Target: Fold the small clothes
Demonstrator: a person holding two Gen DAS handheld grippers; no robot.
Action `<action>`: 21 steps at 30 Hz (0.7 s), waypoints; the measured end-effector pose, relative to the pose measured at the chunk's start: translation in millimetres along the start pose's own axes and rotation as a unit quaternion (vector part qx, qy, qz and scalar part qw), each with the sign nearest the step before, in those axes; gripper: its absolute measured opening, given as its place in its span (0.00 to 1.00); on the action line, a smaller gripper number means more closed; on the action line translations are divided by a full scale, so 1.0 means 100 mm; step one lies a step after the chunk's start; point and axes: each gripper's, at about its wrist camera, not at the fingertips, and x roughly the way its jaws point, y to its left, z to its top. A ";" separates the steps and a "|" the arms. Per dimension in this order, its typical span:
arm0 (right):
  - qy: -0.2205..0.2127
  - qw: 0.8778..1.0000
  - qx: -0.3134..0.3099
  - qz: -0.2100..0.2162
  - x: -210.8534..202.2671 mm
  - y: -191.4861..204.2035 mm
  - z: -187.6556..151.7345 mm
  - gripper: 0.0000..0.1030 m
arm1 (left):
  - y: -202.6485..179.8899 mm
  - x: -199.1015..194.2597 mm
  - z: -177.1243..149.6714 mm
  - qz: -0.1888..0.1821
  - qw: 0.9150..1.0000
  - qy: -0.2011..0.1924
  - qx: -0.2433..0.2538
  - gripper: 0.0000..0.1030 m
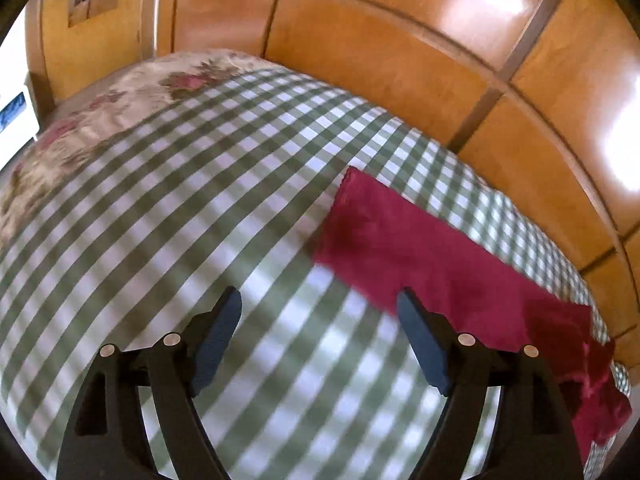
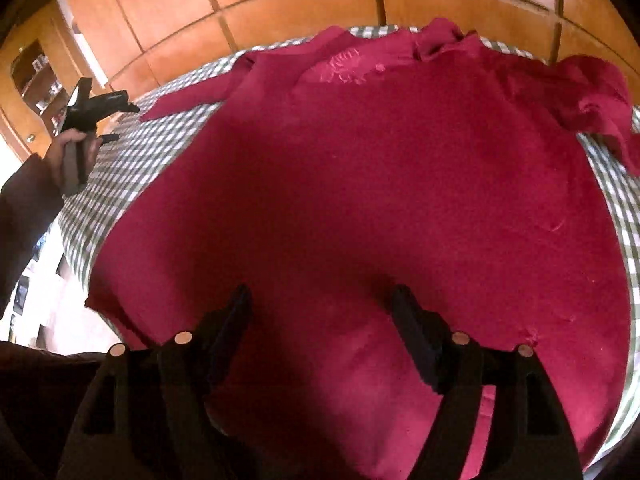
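A dark red long-sleeved top lies spread flat on a green-and-white checked sheet, collar and pale embroidery at the far side. One sleeve stretches out to the left; the other is bunched at the far right. In the left wrist view that stretched sleeve runs diagonally on the right. My left gripper hovers open over bare checked sheet, its right finger just at the sleeve's edge, nothing between the pads. My right gripper hangs open above the lower body of the top, holding nothing. The right wrist view also shows the left gripper, held in a hand.
Glossy wooden wardrobe doors stand right behind the bed. A floral bedcover lies beyond the checked sheet at the far left. A dark-sleeved arm reaches in from the left of the right wrist view. The bed's near edge drops toward a pale floor.
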 end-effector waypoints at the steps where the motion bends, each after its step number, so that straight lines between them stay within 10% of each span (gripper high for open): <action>1: 0.002 1.000 0.003 0.001 0.01 -0.03 0.00 0.72 | 0.01 0.11 0.05 0.010 1.000 0.005 0.003 0.77; 4: 0.005 1.000 0.006 -0.001 0.04 0.03 -0.01 0.76 | -0.02 0.34 0.13 0.023 1.000 0.010 0.010 0.73; 8: 0.007 1.000 -0.007 -0.011 0.14 0.10 0.04 0.84 | -0.13 0.35 0.14 0.018 0.998 0.002 0.056 0.12; 15: 0.001 1.000 -0.014 -0.016 0.19 0.11 0.07 0.86 | 0.56 -0.21 0.15 0.072 0.995 -0.075 -0.013 0.09; 21: -0.007 0.999 -0.023 -0.021 0.21 0.11 0.06 0.88 | 0.98 -0.32 -0.22 0.098 0.995 -0.033 -0.014 0.13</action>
